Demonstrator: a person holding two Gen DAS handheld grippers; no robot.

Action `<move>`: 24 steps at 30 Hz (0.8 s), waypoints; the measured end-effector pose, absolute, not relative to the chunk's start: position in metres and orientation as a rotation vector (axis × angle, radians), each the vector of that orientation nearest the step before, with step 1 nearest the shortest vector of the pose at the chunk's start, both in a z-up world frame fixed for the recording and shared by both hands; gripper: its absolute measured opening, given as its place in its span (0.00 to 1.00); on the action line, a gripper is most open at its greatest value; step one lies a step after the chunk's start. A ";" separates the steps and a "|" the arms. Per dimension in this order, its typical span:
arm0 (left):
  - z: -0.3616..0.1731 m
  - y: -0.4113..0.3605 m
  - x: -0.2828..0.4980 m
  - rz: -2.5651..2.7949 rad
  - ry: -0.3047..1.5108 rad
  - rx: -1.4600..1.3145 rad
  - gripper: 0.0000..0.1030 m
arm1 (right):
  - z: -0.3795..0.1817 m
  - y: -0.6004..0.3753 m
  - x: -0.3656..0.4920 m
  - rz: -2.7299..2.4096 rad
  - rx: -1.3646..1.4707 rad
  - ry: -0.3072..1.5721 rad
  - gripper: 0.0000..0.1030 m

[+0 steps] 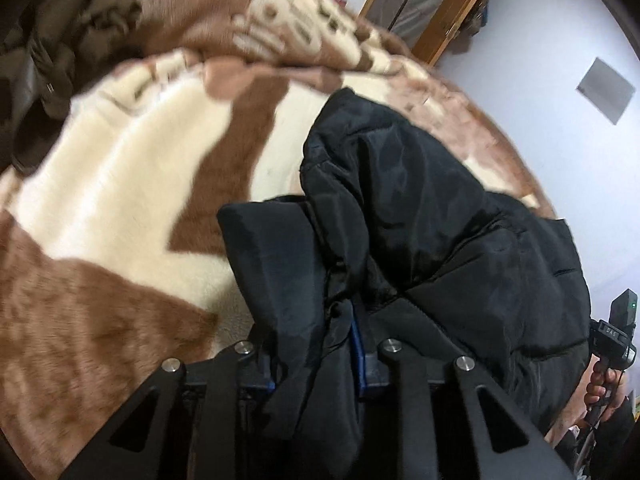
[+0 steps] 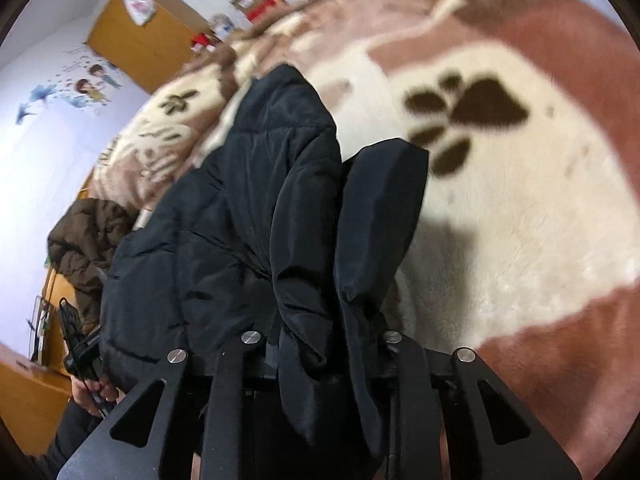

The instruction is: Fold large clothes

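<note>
A: In the left wrist view, where do we find the jacket (image 1: pixel 420 216)?

B: It fills the centre and lower right of the frame, bunched and lifted off the blanket (image 1: pixel 100 200). Our left gripper (image 1: pixel 320 360), at the bottom centre, is clamped on a thick fold of it; the fabric hides the fingertips.

A: And in the right wrist view?

B: The jacket (image 2: pixel 248 208) hangs through the centre and left. Our right gripper (image 2: pixel 324 344), bottom centre, is likewise closed on a gathered edge. A brown coat (image 2: pixel 84 236) lies at the left edge, touching or just beside it; we cannot tell which.

A: What could go wrong from here?

B: We judge three risks. The padded, slick cloth is thick, so a fold may slide out of either grip. The bulk sags between our grippers, so laying it down may leave creases. If we swing left, it may drag the brown coat along.
</note>
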State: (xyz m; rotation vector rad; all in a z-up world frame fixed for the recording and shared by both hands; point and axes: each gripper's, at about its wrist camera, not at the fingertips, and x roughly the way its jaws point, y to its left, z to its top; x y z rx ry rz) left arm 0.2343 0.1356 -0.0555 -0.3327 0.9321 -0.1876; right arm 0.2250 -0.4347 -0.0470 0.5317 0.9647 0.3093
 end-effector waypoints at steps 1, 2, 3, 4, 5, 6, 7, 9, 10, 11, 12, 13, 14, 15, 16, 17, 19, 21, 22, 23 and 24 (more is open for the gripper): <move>-0.045 0.136 0.227 -0.189 0.912 -0.326 0.26 | -0.038 -0.434 0.220 0.318 0.522 0.953 0.22; -0.036 0.136 0.219 -0.192 0.895 -0.320 0.26 | -0.033 -0.433 0.216 0.325 0.516 0.945 0.22; -0.029 0.136 0.211 -0.197 0.881 -0.318 0.26 | -0.026 -0.433 0.209 0.331 0.512 0.932 0.22; -0.022 0.137 0.204 -0.201 0.870 -0.318 0.26 | -0.022 -0.434 0.204 0.338 0.513 0.926 0.22; -0.016 0.139 0.197 -0.201 0.861 -0.317 0.26 | -0.019 -0.435 0.198 0.341 0.519 0.917 0.22; -0.011 0.139 0.191 -0.205 0.853 -0.316 0.26 | -0.017 -0.436 0.193 0.343 0.524 0.912 0.22; -0.007 0.139 0.186 -0.205 0.845 -0.318 0.26 | -0.015 -0.437 0.187 0.347 0.531 0.905 0.22; 0.002 0.136 0.181 -0.209 0.832 -0.321 0.26 | -0.010 -0.434 0.184 0.346 0.537 0.895 0.22; 0.005 0.135 0.180 -0.209 0.827 -0.323 0.26 | -0.008 -0.434 0.183 0.346 0.538 0.890 0.22; 0.009 0.133 0.180 -0.214 0.822 -0.320 0.26 | -0.007 -0.436 0.182 0.344 0.541 0.886 0.22; 0.012 0.129 0.182 -0.214 0.819 -0.318 0.26 | -0.005 -0.439 0.185 0.344 0.544 0.881 0.22; 0.014 0.124 0.186 -0.217 0.816 -0.314 0.26 | -0.002 -0.441 0.186 0.341 0.544 0.875 0.22; 0.017 0.119 0.189 -0.222 0.811 -0.311 0.26 | 0.000 -0.444 0.187 0.337 0.542 0.868 0.22; 0.019 0.113 0.193 -0.226 0.805 -0.309 0.26 | 0.003 -0.448 0.189 0.332 0.541 0.858 0.22; 0.022 0.108 0.197 -0.233 0.800 -0.308 0.26 | 0.007 -0.453 0.193 0.325 0.541 0.850 0.22; 0.025 0.102 0.204 -0.241 0.795 -0.310 0.26 | 0.009 -0.459 0.198 0.320 0.540 0.841 0.22; 0.030 0.087 0.219 -0.255 0.787 -0.308 0.26 | 0.015 -0.472 0.207 0.308 0.536 0.825 0.22; 0.035 0.070 0.241 -0.274 0.781 -0.305 0.26 | 0.019 -0.486 0.222 0.288 0.534 0.810 0.23; 0.037 0.062 0.251 -0.283 0.779 -0.303 0.26 | 0.021 -0.494 0.231 0.276 0.534 0.801 0.23; 0.039 0.052 0.263 -0.291 0.777 -0.302 0.26 | 0.023 -0.502 0.241 0.264 0.533 0.793 0.23; 0.040 0.044 0.275 -0.299 0.776 -0.299 0.26 | 0.024 -0.509 0.249 0.254 0.532 0.787 0.23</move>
